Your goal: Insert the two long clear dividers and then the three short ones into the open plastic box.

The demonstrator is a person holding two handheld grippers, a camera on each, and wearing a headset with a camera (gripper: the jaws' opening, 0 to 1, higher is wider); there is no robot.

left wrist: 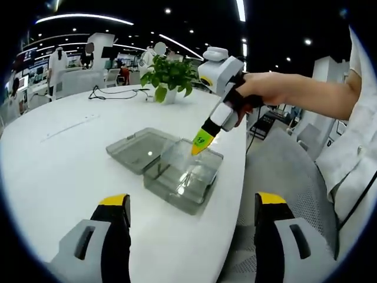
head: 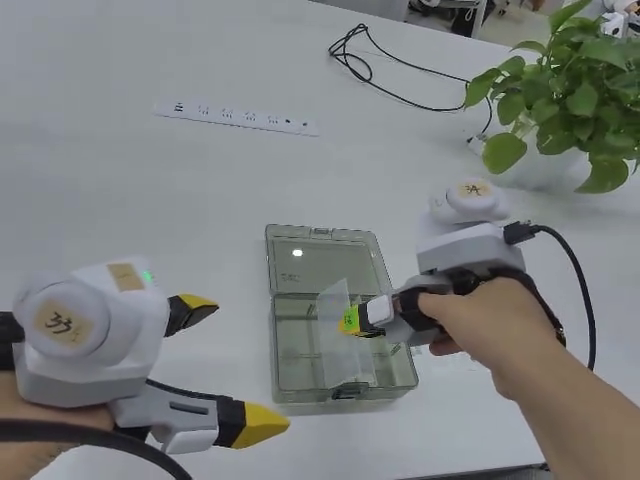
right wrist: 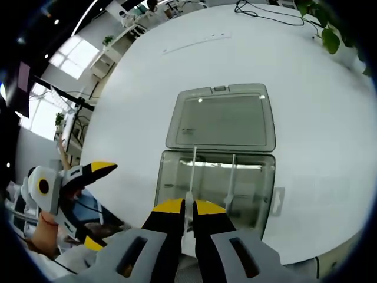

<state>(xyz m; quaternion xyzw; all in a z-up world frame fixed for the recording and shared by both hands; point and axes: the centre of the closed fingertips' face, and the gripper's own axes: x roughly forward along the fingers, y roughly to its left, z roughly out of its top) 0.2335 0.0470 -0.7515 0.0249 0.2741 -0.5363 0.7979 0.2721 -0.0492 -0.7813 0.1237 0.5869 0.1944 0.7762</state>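
Left tongs (head: pixel 235 362) open, empty. Right tongs (right wrist: pixel 188 206) pinch a divider (right wrist: pixel 192 171), box (right wrist: pixel 266 188) just below their tips. I fear tilt jams it, shoving the box.

- Box (head: pixel 300 372), centre of the head view: smoky see-through plastic, smooth and glossy. Its open lid (head: pixel 320 262) throws back a bright spot of light.
- Divider (head: pixel 336 299), pinched in the right gripper (head: pixel 350 322): clear, glossy plastic sheet.
- Housings of the right gripper and of the left gripper (head: pixel 235 365), lower left: matt white and grey plastic, with smooth yellow jaw tips and paper-like labels.
- Table (head: pixel 130 190): white, smooth, with a soft sheen.
- Cable (head: pixel 572 262), right: smooth black sheath.
- Plant (head: pixel 560 90), upper right: waxy green leaves.
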